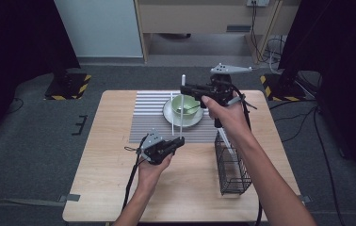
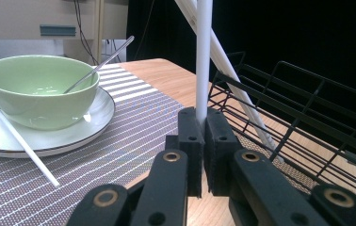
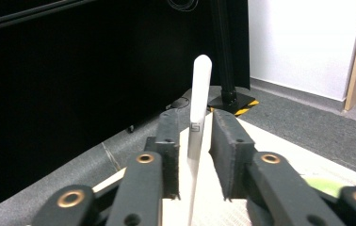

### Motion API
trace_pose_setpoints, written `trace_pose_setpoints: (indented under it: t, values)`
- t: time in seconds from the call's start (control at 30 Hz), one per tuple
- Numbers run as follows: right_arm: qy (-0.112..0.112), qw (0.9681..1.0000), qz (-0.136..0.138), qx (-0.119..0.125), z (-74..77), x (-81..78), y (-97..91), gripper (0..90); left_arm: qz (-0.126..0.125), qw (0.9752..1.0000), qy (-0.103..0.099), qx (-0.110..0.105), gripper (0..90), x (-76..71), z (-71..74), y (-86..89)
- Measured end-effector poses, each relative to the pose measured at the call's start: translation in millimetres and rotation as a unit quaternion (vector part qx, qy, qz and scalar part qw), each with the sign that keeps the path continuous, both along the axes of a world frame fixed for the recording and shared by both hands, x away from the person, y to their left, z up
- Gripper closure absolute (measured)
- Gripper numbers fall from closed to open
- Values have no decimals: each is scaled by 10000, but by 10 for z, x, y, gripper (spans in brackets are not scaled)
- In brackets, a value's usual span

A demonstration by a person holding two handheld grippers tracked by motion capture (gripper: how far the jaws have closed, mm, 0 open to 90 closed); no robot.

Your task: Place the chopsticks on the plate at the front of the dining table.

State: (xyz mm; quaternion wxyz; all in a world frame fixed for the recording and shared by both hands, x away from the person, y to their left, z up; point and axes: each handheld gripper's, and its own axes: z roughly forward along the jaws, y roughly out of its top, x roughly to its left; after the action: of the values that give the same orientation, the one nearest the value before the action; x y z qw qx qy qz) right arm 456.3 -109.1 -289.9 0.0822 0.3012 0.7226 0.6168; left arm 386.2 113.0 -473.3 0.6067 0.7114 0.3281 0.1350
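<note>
High view, desk: I saw a wooden desk (image 1: pixel 101 188) carrying a striped mat (image 1: pixel 148 117), with a white plate (image 1: pixel 169 115) on the mat and a green bowl (image 1: pixel 185 106) on the plate.
High view, basket: a black wire basket (image 1: pixel 232 169) lay on the desk's right side, beside the mat.
High view, left gripper: my left gripper (image 1: pixel 178 142) sat low over the mat's near edge, pinching an upright white chopstick (image 1: pixel 182 101) that rose in front of the bowl.
High view, right gripper: my right gripper (image 1: pixel 185 89) was raised just behind the bowl, pointing left.
Left gripper view, jaws: they were pressed together on the chopstick (image 2: pixel 203 56), which stood straight up from between them.
Left gripper view, surroundings: the bowl (image 2: pixel 39 92) held a metal spoon (image 2: pixel 98 66) leaning on its rim; a second white chopstick (image 2: pixel 16 136) rested against the plate (image 2: pixel 98 115) and down onto the mat (image 2: pixel 133 136); the basket (image 2: pixel 308 122) lay at right with another white stick (image 2: pixel 242 89) slanting into it.
Right gripper view, jaws: they were spread, and a white utensil handle (image 3: pixel 198 103) stood in the gap; I could not tell whether either jaw touched it.
</note>
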Motion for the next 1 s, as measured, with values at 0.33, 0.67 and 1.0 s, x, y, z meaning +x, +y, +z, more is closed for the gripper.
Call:
trace_pose_setpoints:
  t: [0.33,0.67,1.0]
  values:
    - [-43,9995,-221,-235,-37,-16,-137,478,111,9999,-43,-35,864,4,1,30]
    - [-325,9948,-760,-588,-104,-66,-536,294,334,9994,-101,38,863,31,-3,80]
    - [-318,9916,-1091,-617,-230,-71,-971,250,374,9992,-113,117,864,101,-1,114]
